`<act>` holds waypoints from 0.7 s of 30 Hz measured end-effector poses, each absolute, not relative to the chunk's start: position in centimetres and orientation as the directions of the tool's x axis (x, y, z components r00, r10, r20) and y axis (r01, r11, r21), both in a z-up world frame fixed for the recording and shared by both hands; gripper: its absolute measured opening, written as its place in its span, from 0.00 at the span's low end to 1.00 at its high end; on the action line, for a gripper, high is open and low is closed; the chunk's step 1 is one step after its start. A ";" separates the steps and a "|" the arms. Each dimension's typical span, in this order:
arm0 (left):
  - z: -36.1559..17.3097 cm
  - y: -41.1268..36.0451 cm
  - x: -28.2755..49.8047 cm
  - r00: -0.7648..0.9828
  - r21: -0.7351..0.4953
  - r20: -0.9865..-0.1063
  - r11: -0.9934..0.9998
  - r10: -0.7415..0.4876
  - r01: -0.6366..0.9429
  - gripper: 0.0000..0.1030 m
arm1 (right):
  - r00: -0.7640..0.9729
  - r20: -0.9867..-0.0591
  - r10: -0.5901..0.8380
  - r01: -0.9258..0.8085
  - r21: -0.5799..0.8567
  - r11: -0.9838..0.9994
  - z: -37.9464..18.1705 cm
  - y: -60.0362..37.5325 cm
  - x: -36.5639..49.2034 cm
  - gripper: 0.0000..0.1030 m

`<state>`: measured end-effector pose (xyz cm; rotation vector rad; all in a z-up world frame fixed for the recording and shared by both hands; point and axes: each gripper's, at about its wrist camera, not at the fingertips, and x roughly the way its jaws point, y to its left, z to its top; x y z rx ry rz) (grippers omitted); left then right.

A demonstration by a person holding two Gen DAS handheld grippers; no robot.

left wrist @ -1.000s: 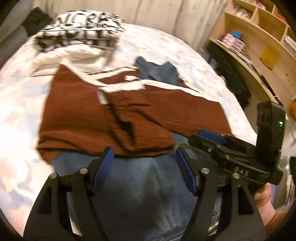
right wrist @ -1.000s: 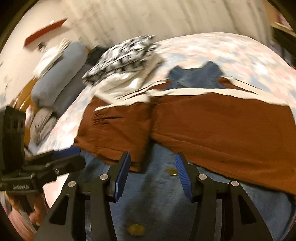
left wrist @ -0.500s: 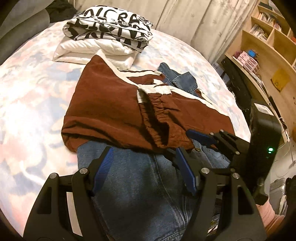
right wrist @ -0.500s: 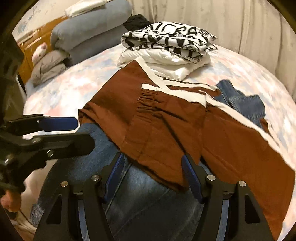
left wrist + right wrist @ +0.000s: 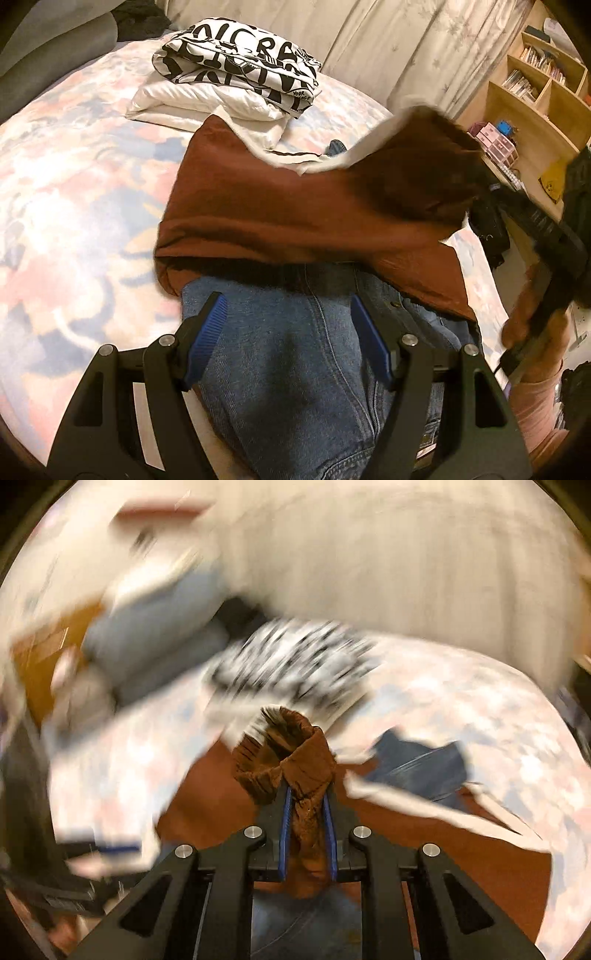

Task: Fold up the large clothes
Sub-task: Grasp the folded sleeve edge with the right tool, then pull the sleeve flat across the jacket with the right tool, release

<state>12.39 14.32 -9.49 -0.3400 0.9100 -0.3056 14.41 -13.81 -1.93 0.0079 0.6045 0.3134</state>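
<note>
A brown garment with white trim (image 5: 295,214) lies over blue jeans (image 5: 288,369) on the bed. My right gripper (image 5: 306,805) is shut on a bunched part of the brown garment (image 5: 295,760) and holds it lifted off the bed; in the left wrist view the lifted part (image 5: 417,162) rises toward the right. My left gripper (image 5: 288,325) is open and empty, just above the jeans near the brown garment's lower edge. The right wrist view is strongly blurred.
A folded black-and-white printed cloth (image 5: 243,70) rests on a white folded one (image 5: 207,107) at the far side of the floral bed (image 5: 74,192). Wooden shelves (image 5: 535,96) stand to the right. Grey pillows (image 5: 147,627) lie at the bed's head.
My right gripper has closed on the brown garment and lifted it up and to the right. My left gripper has stayed open over the jeans.
</note>
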 end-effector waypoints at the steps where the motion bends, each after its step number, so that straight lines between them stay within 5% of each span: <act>1: -9.5 14.4 12.3 0.578 -0.411 -0.713 0.904 -0.398 0.115 0.65 | 0.788 -0.547 0.281 -0.250 0.132 0.959 -1.5 -15.4 14.3 0.14; 3: -9.4 14.3 12.2 0.577 -0.405 -0.713 0.906 -0.398 0.124 0.65 | 0.783 -0.571 0.248 -0.135 0.233 0.963 -2.3 -19.7 14.3 0.15; 7: -9.0 13.9 12.3 0.579 -0.372 -0.720 0.917 -0.383 0.143 0.65 | 0.639 -0.755 0.146 0.060 0.238 0.969 -8.4 -24.8 15.5 0.48; 9: -8.8 13.9 12.8 0.579 -0.355 -0.724 0.922 -0.374 0.152 0.65 | 0.568 -0.807 0.162 0.111 0.270 0.957 -11.5 -27.1 15.3 0.48; 11: -8.5 13.9 13.9 0.580 -0.325 -0.732 0.931 -0.358 0.165 0.65 | 0.546 -0.813 0.202 0.129 0.320 0.939 -12.9 -29.0 15.0 0.49; 15: -8.2 14.3 17.2 0.588 -0.274 -0.742 0.947 -0.321 0.170 0.65 | 0.575 -0.776 0.257 0.128 0.396 0.909 -13.0 -30.9 15.7 0.72; 21: -10.2 15.6 23.9 0.538 -0.292 -0.784 0.949 -0.309 0.119 0.65 | 0.575 -0.773 0.268 0.191 0.445 0.875 -13.3 -34.5 20.7 0.74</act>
